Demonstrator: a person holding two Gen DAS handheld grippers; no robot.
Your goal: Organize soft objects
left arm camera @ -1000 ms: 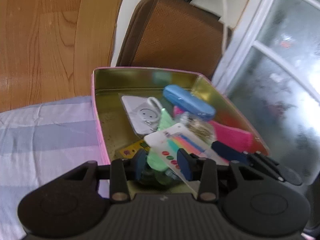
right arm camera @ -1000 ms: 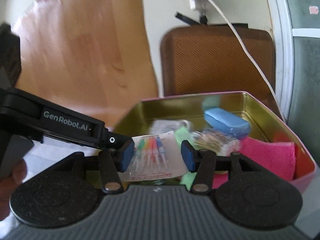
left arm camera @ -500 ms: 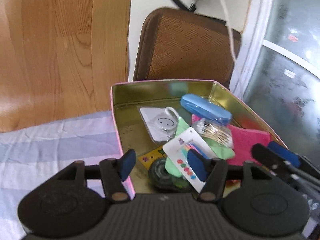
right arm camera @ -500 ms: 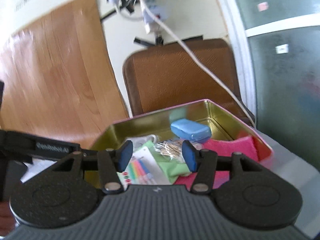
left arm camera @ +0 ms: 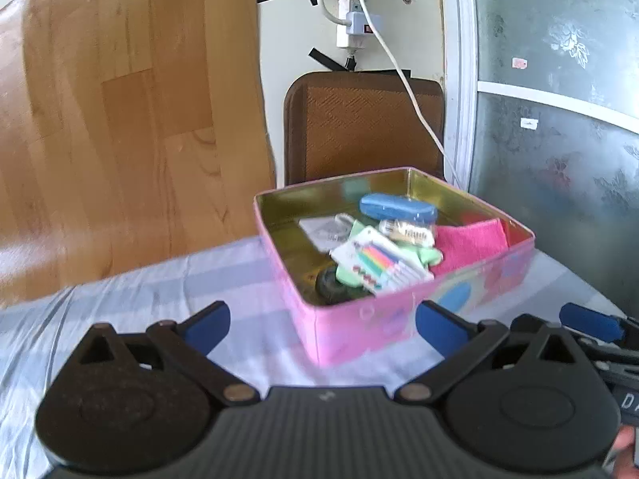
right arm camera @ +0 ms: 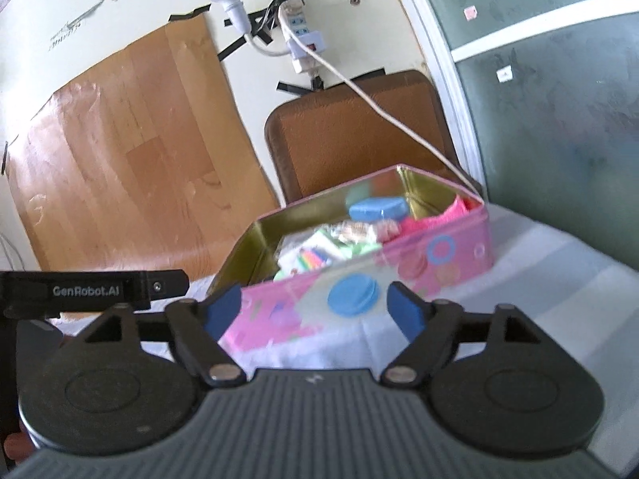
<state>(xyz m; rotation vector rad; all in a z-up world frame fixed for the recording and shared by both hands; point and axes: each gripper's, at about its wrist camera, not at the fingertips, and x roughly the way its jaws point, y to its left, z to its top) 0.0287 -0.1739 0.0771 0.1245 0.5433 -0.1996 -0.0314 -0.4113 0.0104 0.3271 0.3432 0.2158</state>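
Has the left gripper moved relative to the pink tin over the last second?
Yes. The left gripper backed out of the pink tin, open and empty.

Bright daylight, soft motion blur, fisheye bending at edges.

1. The left gripper (left arm camera: 321, 325) has pulled back from over the pink rectangular tin box (left arm camera: 399, 319) and now sits short of its near wall.
2. Its blue-padded jaws, narrow a second ago, now stand wide apart and empty.
3. The right gripper (right arm camera: 315, 311) has likewise withdrawn outside the tin, jaws spread wider.
4. The white card of coloured pens (left arm camera: 377, 263) now lies inside the tin, no longer framed by either gripper's jaws.
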